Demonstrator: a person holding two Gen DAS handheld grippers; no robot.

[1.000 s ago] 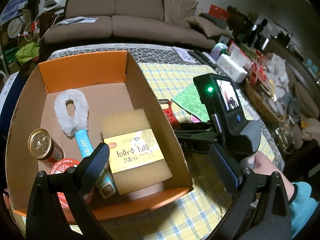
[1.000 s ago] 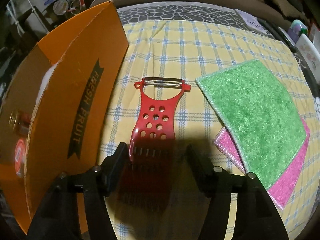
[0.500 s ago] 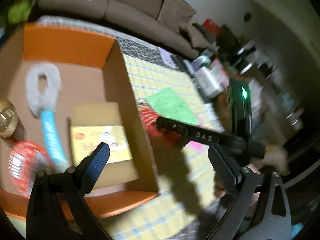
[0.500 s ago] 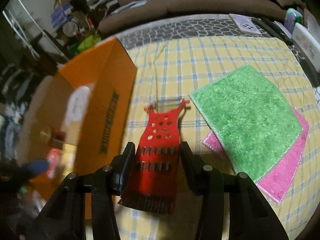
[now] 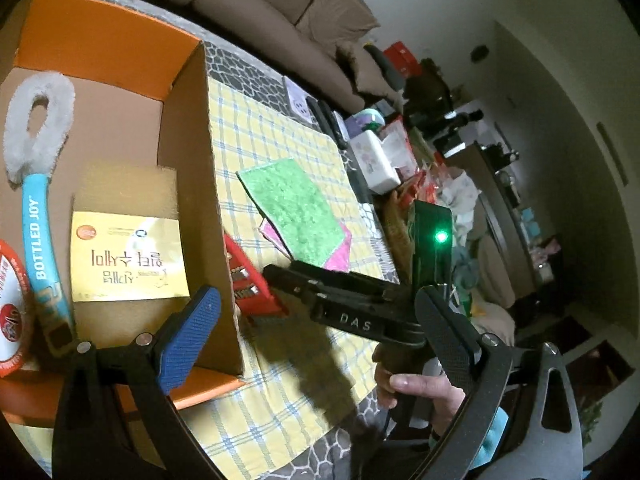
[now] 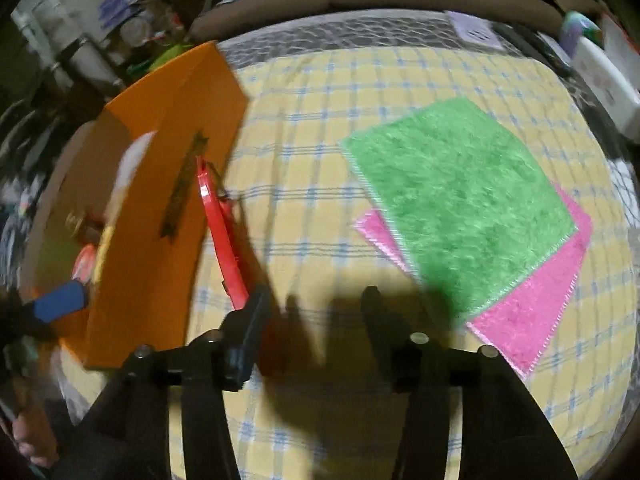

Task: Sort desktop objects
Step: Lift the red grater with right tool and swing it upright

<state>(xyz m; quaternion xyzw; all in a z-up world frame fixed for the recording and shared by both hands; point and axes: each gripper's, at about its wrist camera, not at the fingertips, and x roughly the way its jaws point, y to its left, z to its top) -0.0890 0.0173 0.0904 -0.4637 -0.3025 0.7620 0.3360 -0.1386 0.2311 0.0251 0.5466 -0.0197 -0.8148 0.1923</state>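
R claw (image 6: 315,296) just opened, red peeler (image 6: 222,236) ungripped at one finger (image 6: 252,320); L claw (image 5: 316,300) wide; sponge (image 5: 128,188) L-view only.

The left wrist view looks along its tongs (image 5: 316,332) over the box (image 5: 192,152). The right view, blurred, tilts steeply onto the desk (image 6: 320,120). Both seemingly share the green cloth (image 5: 292,204) ahead.

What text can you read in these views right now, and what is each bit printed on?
"BOTTLED JOY": blue handle of the bottle brush in the cardboard box.
"DAS": side of the right gripper.
Yellow sponge label: Korean characters, upside down, not legible.
Red round lid: print cut off, unreadable.
Box's outer banner: blurred.
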